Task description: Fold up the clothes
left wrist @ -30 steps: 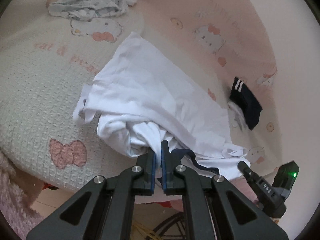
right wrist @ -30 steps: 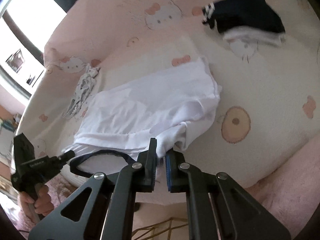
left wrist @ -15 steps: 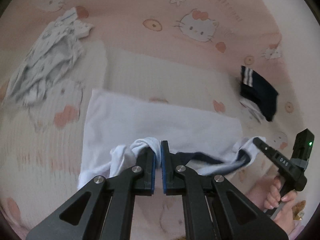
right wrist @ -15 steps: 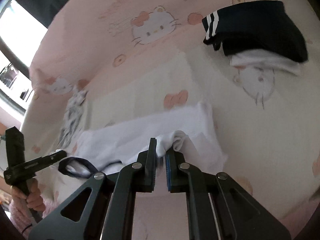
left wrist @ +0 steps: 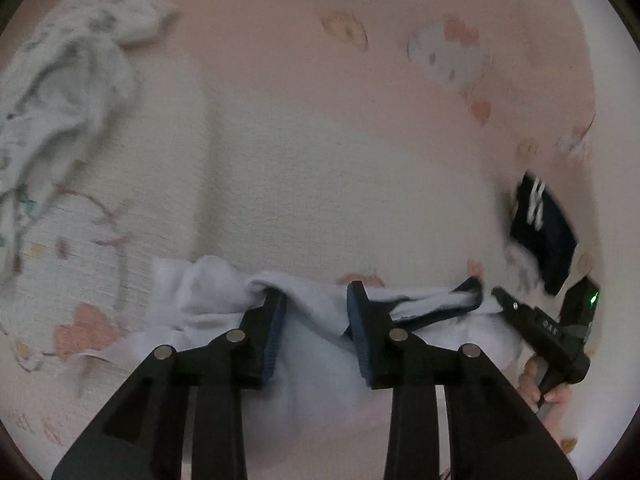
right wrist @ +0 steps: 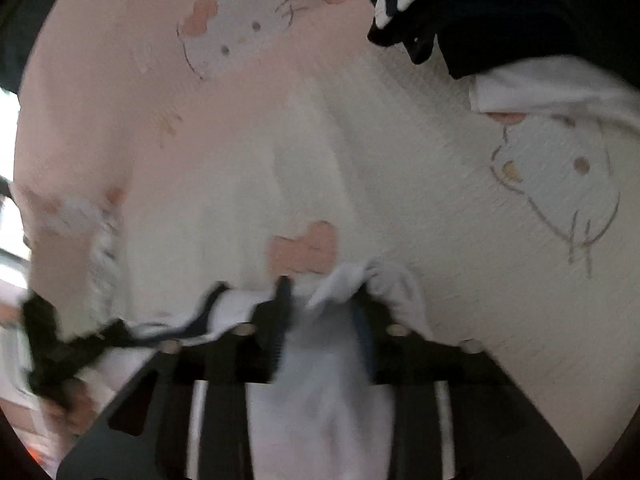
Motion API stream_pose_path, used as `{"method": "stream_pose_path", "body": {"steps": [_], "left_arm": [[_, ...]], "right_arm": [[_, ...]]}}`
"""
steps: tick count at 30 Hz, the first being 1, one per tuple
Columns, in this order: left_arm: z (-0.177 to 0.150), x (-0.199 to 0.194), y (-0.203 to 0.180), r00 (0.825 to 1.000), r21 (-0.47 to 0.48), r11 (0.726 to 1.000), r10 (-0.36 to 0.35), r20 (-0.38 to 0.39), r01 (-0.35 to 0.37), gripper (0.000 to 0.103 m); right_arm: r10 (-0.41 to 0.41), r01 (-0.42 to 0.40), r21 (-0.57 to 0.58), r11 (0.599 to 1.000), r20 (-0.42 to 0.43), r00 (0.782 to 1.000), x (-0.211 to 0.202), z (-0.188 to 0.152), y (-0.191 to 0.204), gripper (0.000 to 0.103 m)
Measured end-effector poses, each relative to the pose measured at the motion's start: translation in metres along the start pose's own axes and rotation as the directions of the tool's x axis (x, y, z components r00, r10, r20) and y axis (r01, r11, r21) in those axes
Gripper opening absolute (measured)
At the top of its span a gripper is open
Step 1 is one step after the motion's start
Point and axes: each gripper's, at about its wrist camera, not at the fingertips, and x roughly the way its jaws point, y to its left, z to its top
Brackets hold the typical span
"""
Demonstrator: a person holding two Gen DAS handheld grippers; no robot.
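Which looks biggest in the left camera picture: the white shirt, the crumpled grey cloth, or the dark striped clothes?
1. White shirt, though it is closest to the camera.
2. Crumpled grey cloth.
3. Dark striped clothes.

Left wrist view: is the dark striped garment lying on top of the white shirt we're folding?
No. The dark striped garment lies apart on the bedspread, up and to the right of the white shirt.

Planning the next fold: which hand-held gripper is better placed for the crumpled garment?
Probably the left hand-held gripper, jaws opening with the white shirt between them: the crumpled garment lies on its outer side.
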Motion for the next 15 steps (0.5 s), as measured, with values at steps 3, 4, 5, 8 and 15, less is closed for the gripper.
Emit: {"method": "stream_pose_path", "body": {"steps": [3, 4, 5, 8, 15], "left_arm": [[-0.012, -0.029, 0.004, 0.993, 0.025, 0.999, 0.045, 0.106, -0.048, 0.039], [-0.017, -0.039, 0.005, 0.988, 0.035, 0.997, 0.063, 0.14, -0.068, 0.039], [-0.021, -0.048, 0.006, 0.981, 0.045, 0.995, 0.08, 0.175, -0.089, 0.039], [-0.041, -0.037, -0.011, 0.976, 0.197, 0.958, 0.188, 0.112, -0.207, 0.039], [-0.059, -0.02, 0.003, 0.914, 0.178, 0.898, 0.406, 0.015, -0.402, 0.048]], "right_arm": [[0.083, -0.084, 0.017, 0.996, 0.061, 0.995, -0.022, 0.004, 0.003, 0.05], [0.083, -0.083, -0.012, 0.997, 0.085, 0.993, -0.03, 0.002, 0.008, 0.051], [0.084, -0.08, -0.042, 0.996, 0.11, 0.99, -0.037, 0.001, 0.012, 0.051], [0.007, 0.008, -0.207, 0.978, 0.069, 0.998, -0.035, -0.01, 0.037, 0.051], [-0.278, 0.252, -0.328, 0.91, -0.031, 0.96, 0.002, -0.039, 0.038, 0.044]]}}
